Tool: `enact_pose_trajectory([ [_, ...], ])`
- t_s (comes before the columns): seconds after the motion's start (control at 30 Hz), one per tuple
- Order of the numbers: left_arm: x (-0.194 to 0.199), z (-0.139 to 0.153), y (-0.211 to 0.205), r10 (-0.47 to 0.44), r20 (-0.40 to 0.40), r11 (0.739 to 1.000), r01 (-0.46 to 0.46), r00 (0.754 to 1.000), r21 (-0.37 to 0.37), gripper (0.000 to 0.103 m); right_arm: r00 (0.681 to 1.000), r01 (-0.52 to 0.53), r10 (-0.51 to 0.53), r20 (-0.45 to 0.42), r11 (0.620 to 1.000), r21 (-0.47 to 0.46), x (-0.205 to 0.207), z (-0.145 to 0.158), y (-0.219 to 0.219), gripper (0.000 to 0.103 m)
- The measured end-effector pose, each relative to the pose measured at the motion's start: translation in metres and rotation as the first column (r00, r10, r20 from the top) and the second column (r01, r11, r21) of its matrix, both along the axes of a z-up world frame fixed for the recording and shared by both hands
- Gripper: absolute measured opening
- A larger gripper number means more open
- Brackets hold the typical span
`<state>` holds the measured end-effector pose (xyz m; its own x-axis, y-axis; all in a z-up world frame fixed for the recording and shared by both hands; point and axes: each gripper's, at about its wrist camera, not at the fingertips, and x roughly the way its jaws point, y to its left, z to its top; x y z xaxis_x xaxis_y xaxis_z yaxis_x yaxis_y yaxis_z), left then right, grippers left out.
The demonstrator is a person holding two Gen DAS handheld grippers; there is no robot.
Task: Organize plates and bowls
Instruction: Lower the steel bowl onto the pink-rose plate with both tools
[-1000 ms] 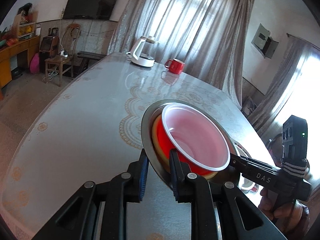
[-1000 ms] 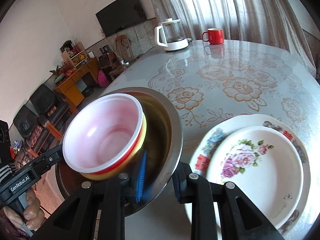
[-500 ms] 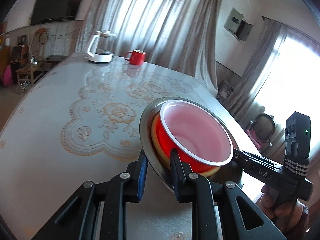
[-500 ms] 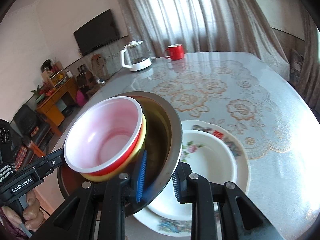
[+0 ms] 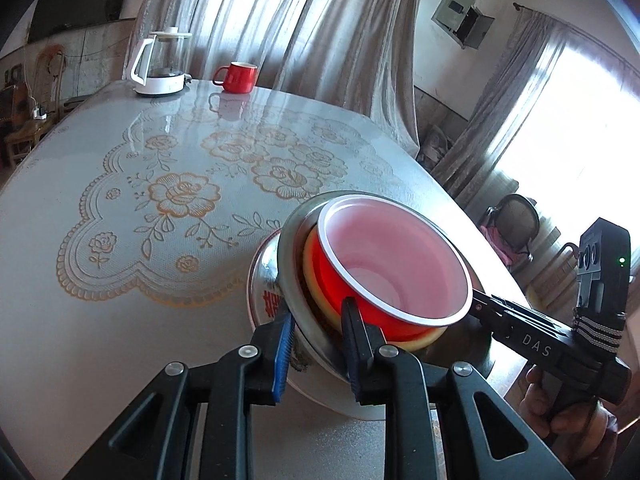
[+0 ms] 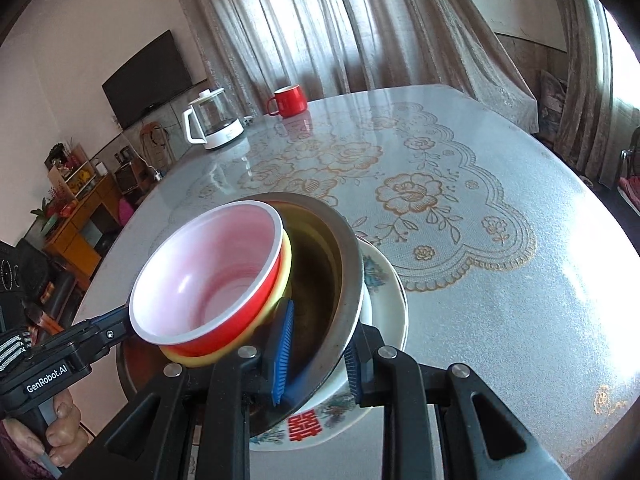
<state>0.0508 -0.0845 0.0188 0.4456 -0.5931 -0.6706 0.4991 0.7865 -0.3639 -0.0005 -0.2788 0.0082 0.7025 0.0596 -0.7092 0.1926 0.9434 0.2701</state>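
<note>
The right claw's body reads "DAS" in the left wrist view; the left claw's body reads "GenRobot.AI" in the right wrist view. A red Chinese character is printed on the rim of the flowered plate.

The left claw is clamped on the near rim of the steel bowl, one blue pad outside the wall and one inside. The right claw grips the opposite rim of the same bowl in the same way. Both stand nearly together, with only the thin metal wall between the pads. Inside the steel bowl a yellow bowl is nested, and in that sits a red bowl with a white inside. The whole stack is tilted.

A second ago the stack hung over bare counter beside the plates; now it is above the flowered plate, which lies on the counter with a smaller plate in it, and hides most of it. The kettle and red mug at the far edge have shifted across both views.
</note>
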Motion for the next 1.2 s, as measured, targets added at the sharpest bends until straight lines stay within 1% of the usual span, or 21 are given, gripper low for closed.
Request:
enact_pose_trajectory([
  [0.27,0.0,-0.01,-0.006,-0.009,-0.016,1.0,0.009,1.0,0.02,0.023,0.999,0.007,-0.007,-0.031,1.0,0.001,0.002,-0.013,-0.006,0.024],
  [0.6,-0.002,-0.016,-0.01,-0.026,-0.031,0.999,0.027,0.999,0.026,0.023,0.997,0.013,-0.014,-0.076,1.0,-0.006,0.004,-0.025,-0.009,0.023],
  [1.0,-0.003,-0.017,-0.01,-0.01,-0.029,1.0,0.011,1.0,0.021,0.024,0.996,0.021,-0.024,-0.089,0.999,-0.025,0.005,-0.024,-0.006,0.024],
  [1.2,-0.007,-0.016,-0.008,-0.008,-0.022,1.0,0.009,1.0,0.018,0.027,0.995,0.026,-0.029,-0.097,0.999,-0.035,0.006,-0.024,-0.004,0.027],
])
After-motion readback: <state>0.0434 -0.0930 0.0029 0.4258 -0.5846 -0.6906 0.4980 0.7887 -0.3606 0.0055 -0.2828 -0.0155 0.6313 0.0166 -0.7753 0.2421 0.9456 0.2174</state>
